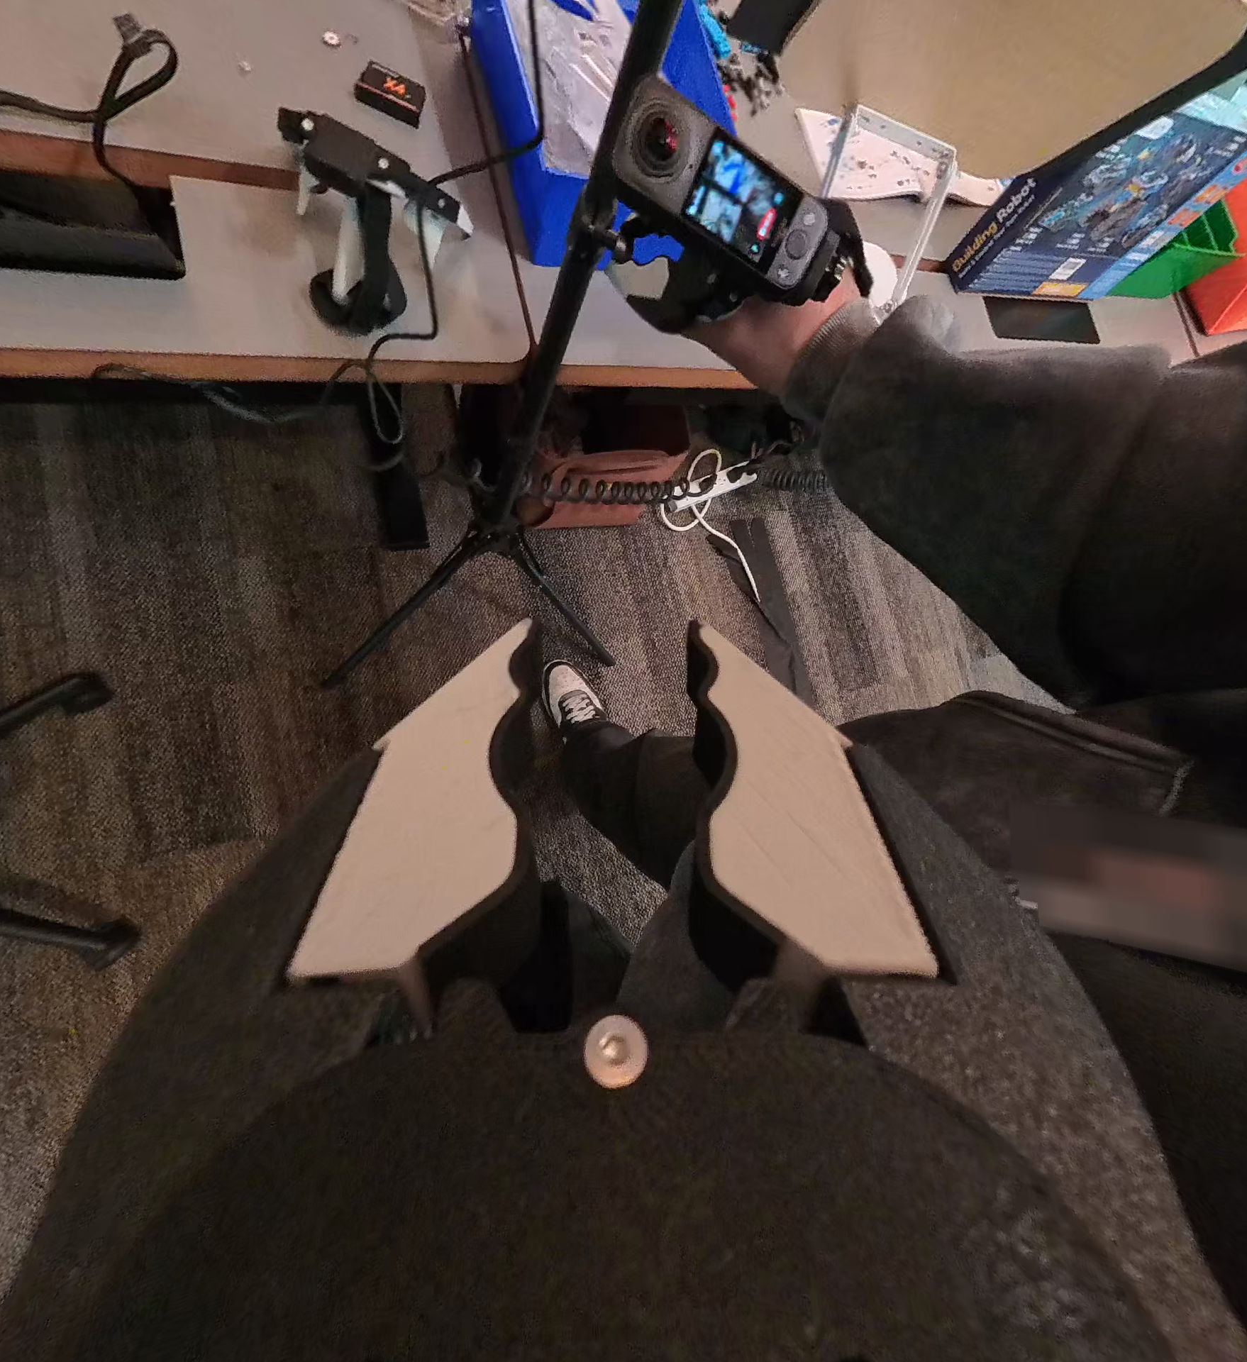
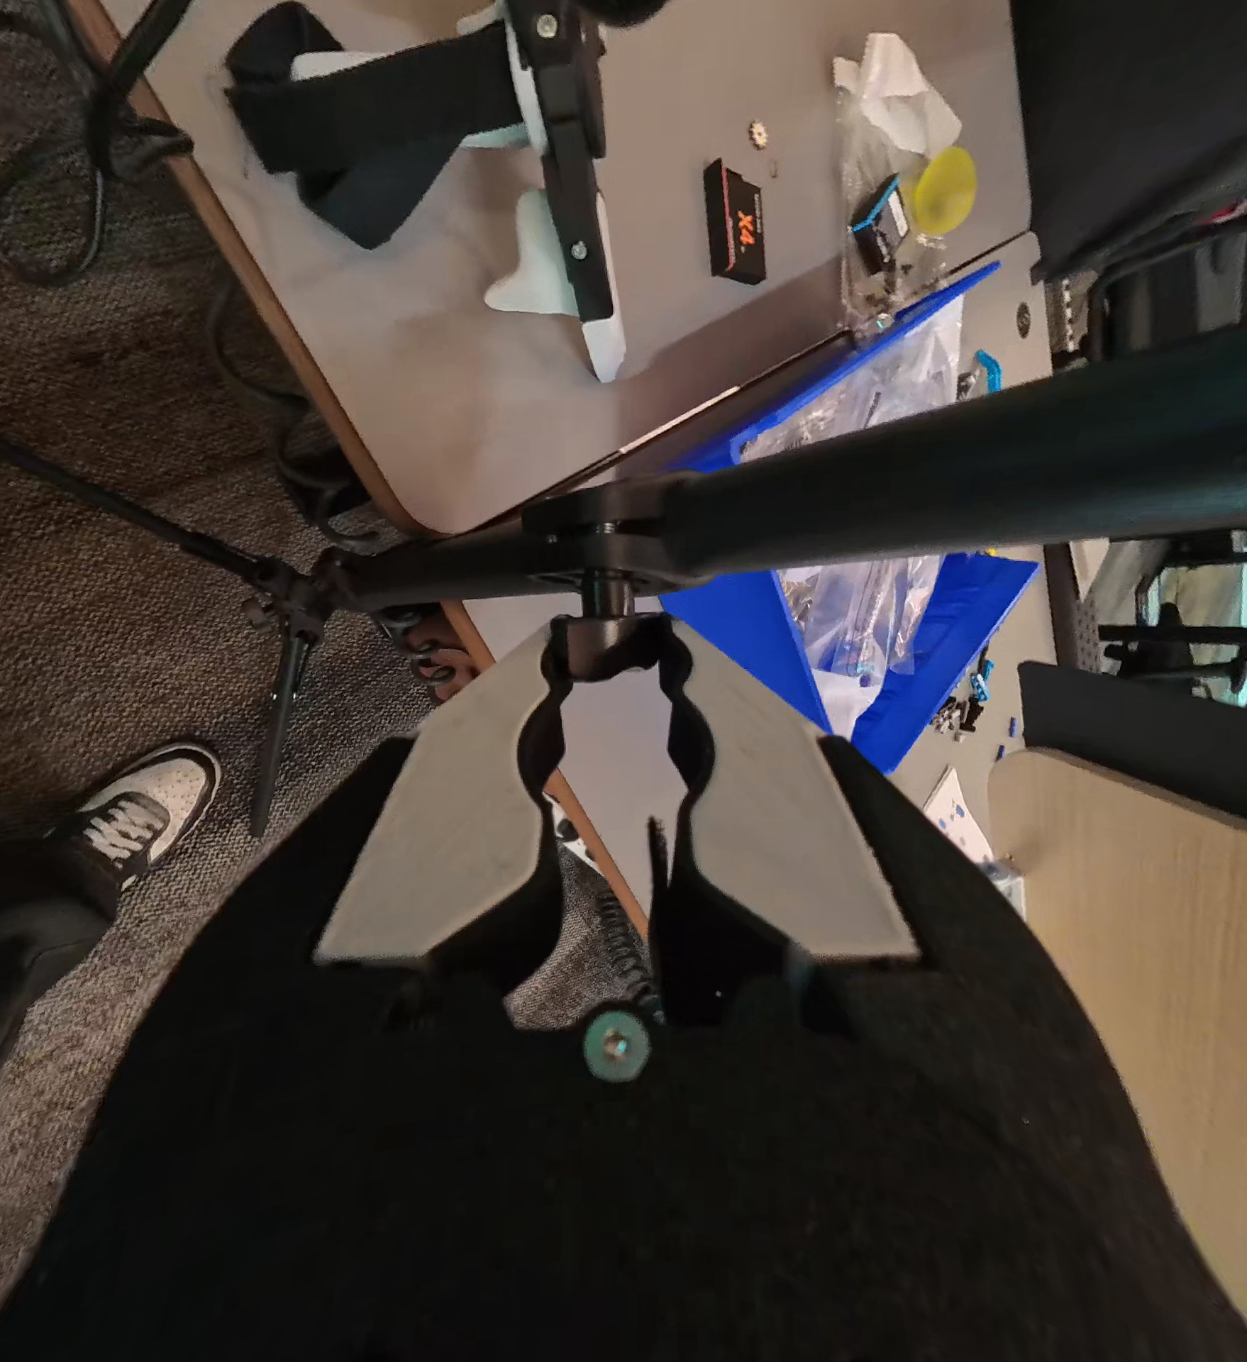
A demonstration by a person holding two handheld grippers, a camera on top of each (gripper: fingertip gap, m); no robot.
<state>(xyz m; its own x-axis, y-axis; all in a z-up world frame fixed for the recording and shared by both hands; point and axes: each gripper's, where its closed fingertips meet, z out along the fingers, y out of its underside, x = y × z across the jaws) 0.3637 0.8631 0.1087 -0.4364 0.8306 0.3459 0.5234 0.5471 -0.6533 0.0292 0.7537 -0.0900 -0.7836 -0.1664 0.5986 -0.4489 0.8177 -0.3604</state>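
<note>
My left gripper is open and empty. It points down at the carpet, and a person's shoe shows between its fingers. My right gripper is shut on a small black knob on the clamp of a black tripod pole. The left wrist view shows this from farther off: a hand holds the right gripper, with its camera on top, against the pole. The tripod's legs stand on the carpet by the table's edge.
A grey table carries a spare gripper, a small black box, a blue bin of bagged parts and a printed kit box. A coiled cable lies under the table. A pale wooden board stands at the right.
</note>
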